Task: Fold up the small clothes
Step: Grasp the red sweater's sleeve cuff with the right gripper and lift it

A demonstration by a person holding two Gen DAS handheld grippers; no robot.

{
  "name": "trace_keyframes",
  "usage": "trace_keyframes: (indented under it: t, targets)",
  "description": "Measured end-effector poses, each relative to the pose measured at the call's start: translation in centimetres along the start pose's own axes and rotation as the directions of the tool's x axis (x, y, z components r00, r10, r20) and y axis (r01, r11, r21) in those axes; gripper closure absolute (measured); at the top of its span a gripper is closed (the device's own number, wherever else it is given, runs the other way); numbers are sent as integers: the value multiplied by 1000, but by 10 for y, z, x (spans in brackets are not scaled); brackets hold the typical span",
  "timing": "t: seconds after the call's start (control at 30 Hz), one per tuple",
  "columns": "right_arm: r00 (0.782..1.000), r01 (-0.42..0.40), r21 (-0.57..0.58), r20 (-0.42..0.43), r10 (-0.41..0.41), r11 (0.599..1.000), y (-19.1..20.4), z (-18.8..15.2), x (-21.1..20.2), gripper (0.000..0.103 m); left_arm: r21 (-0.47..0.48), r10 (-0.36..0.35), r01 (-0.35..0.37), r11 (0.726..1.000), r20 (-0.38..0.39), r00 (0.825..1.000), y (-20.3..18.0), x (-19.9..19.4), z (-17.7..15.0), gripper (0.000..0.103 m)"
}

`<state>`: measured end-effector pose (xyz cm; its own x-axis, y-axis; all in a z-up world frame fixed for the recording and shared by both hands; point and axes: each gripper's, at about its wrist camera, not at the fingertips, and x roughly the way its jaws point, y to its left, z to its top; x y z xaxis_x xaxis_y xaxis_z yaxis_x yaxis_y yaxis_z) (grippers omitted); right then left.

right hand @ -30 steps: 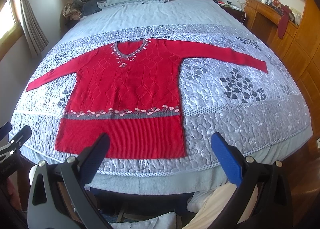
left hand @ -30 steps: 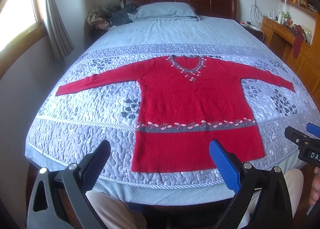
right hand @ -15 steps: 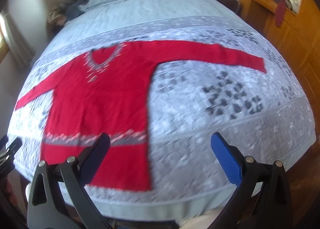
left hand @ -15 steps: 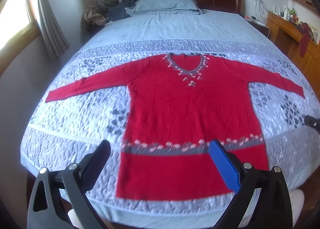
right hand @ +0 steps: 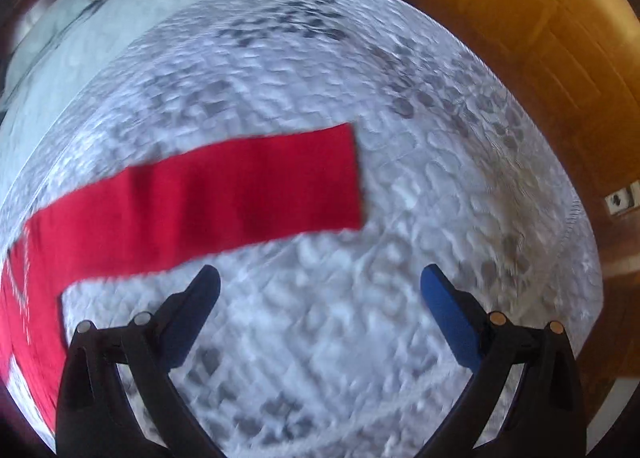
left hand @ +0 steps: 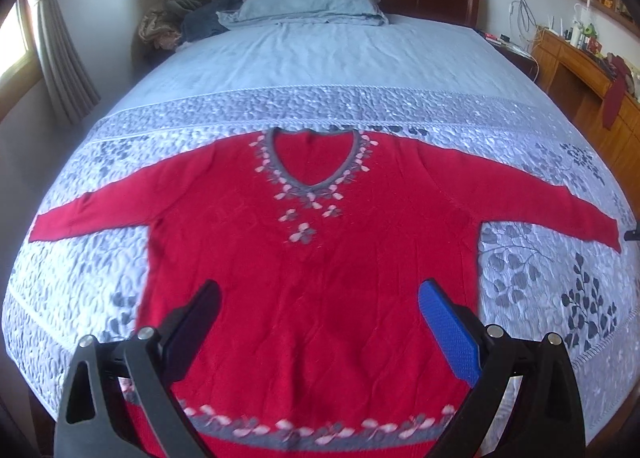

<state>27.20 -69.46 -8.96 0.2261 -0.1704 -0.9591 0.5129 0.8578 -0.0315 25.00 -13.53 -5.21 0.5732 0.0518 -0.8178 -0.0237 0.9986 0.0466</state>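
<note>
A red knitted sweater (left hand: pixel 316 258) with a grey V-neck and a flowered band lies flat, face up, on the bed, sleeves spread to both sides. My left gripper (left hand: pixel 320 298) hangs open and empty over the sweater's lower body. My right gripper (right hand: pixel 320 286) is open and empty above the quilt, just in front of the sweater's right sleeve (right hand: pixel 224 197), whose cuff end lies ahead of the fingers. The right wrist view is blurred.
The sweater rests on a grey-white quilt (left hand: pixel 540 290) over a blue bedsheet (left hand: pixel 320 57). A pillow (left hand: pixel 308 5) and piled clothes (left hand: pixel 188 21) lie by the headboard. A wooden desk (left hand: pixel 592 73) and wooden cabinets (right hand: pixel 520 37) line the right side of the bed.
Both grippers have moved forward over the bed. The left one went from the bed's foot to above the sweater's body; the right one swung right toward the sleeve cuff.
</note>
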Motion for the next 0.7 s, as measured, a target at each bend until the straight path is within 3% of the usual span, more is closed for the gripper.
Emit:
trace_keyframes:
  t: [0.1,0.2,0.23,0.33,0.4,0.47,0.53,0.7]
  targets:
    - [999,-37,45,-35,38,998,-18,18,29,6,26,18,-18,999,-17,1000,-14,20,2,4]
    - [995,-57,45,-74,61,997,-18,25,49,28,32,30,-29,999,-32,999,-19,37,1,4]
    - [993,-73,46,-92,77,996,-18,26,55,31,32,32,-31,999,-39,999,-20,41,1,4]
    - [991,-88,73,-91,95,993,-17,24,60,29,32,37,-36,999,-56,998,-16,48,-4,4]
    - [992,-89,85,-78,96,992,-17,25,60,43,38,43,-40,998,-61,997,-13,51,-7,4]
    - [992,-106,74,-59,110,992,-16,25,55,82,41,51,-49,998,-60,997,-8,51,-10,4]
    - [993,-102,80,-50,107,992,-17,28,50,101,32,56,-55,998,-61,997,-1,50,-11,4]
    - [990,-136,68,48,133,988,-9,28,11,101,11,67,-67,998,-58,996,24,43,-15,4]
